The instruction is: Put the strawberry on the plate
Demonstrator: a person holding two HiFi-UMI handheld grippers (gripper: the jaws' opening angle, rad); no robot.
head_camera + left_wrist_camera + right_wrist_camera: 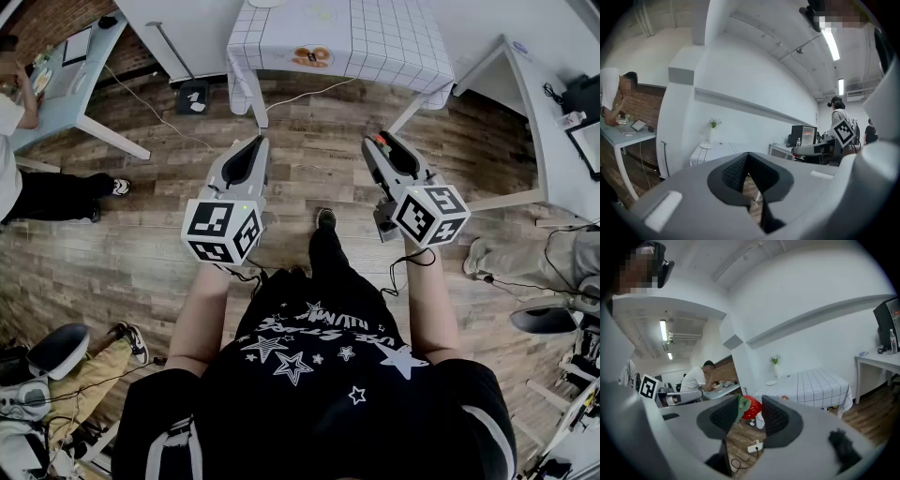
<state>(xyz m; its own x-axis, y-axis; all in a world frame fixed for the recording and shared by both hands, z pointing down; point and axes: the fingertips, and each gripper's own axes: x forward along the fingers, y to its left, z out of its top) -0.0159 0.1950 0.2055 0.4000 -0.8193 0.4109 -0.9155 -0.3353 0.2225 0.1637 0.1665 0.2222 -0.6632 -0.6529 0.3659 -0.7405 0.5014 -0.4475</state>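
Observation:
My right gripper (751, 405) is shut on a red strawberry (752, 408) with green leaves, held up in the air between the dark pads. In the head view the fruit (378, 141) just peeks out at the right gripper's (375, 142) tip, above the wooden floor. Beside it my left gripper (253, 141) is level with the right one. Its jaws meet at the tips with nothing between them (748, 157). A white plate (771, 382) lies on the far side of the check-cloth table (375, 37) ahead, next to a small vase of flowers (775, 363).
Orange fruit (311, 56) lies on the near part of the cloth. A person (14, 103) leans at a light desk to the left, and a white desk (548, 112) stands at the right. Cables and a power strip (753, 446) lie on the floor. Seated people's legs flank me.

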